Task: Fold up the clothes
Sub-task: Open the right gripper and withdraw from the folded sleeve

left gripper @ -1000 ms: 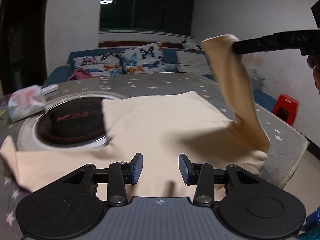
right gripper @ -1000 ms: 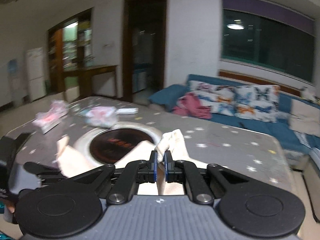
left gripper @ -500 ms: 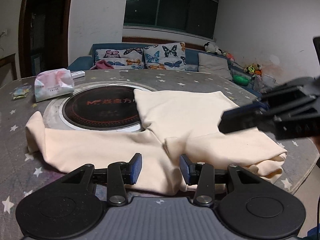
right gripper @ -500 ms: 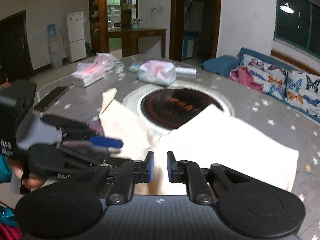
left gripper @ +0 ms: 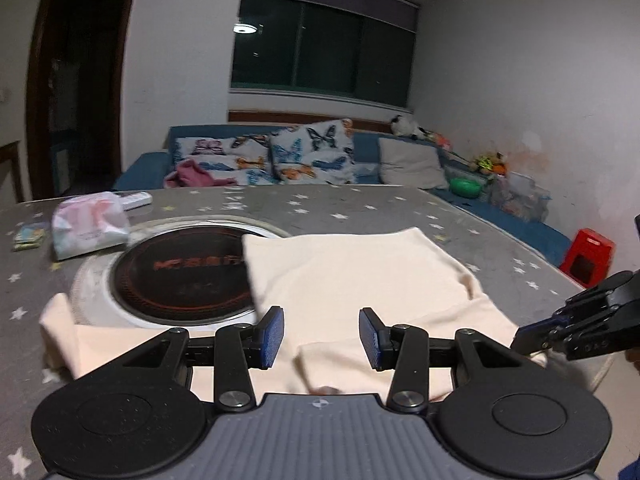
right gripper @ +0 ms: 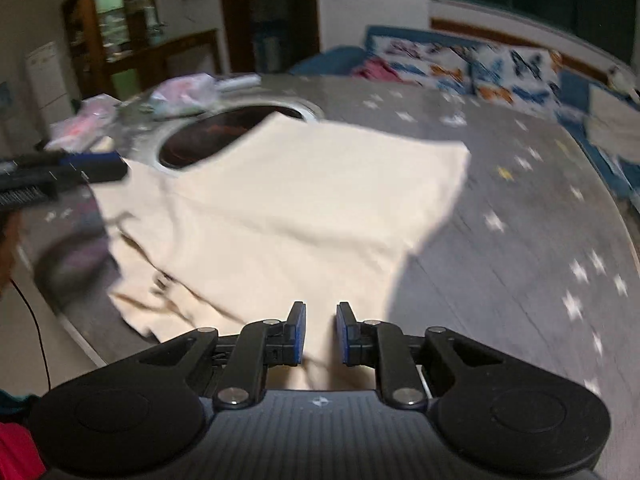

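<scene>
Starry table (left gripper: 360,208) — cream garment (left gripper: 352,268) overhanging edge

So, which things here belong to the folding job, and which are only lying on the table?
For the job:
- cream garment, spread on the table
- left gripper, open
- right gripper, open

Just lying about:
- tissue pack
- remote control
- built-in cooktop, partly under the garment
- small packet at the left edge

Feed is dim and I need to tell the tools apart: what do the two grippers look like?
Both match: the left gripper and right gripper have black linkage arms with silver pivot screws, blue ribbed pads on the fingers, round black discs and a ribbed grey body. White "DAS" lettering marks the right one's side.
</scene>
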The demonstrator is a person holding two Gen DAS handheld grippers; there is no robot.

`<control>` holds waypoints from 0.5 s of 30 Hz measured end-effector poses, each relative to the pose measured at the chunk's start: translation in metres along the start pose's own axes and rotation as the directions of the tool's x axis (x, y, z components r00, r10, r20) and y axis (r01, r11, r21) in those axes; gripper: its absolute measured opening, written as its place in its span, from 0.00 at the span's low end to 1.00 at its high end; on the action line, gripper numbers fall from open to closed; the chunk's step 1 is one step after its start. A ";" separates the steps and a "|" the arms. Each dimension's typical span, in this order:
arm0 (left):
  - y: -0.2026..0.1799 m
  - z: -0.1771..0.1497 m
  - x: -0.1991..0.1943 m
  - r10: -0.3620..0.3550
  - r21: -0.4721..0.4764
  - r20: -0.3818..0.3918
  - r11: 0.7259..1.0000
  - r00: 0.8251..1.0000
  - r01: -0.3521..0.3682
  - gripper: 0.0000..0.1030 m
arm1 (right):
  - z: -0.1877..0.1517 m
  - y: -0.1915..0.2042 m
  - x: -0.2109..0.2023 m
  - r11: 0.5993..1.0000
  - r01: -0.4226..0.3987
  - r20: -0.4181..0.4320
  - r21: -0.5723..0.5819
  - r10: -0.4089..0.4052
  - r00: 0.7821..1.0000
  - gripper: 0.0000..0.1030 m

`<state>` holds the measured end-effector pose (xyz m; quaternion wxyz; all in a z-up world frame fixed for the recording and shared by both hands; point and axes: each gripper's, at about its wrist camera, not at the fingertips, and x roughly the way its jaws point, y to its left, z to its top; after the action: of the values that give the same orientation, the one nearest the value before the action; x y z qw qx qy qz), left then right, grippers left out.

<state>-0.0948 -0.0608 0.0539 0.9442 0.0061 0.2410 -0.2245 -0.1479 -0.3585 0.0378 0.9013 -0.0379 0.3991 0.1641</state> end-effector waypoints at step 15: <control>-0.011 -0.018 0.039 -0.013 -0.002 -0.121 1.000 0.993 0.013 0.43 | 0.043 -0.012 0.048 0.999 0.023 0.080 -0.043 -0.019 0.997 0.15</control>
<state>-0.0771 -0.0854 0.0206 0.9264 0.0175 0.2978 -0.2296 -0.0832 -0.3487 0.0306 0.9171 -0.0552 0.3589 0.1646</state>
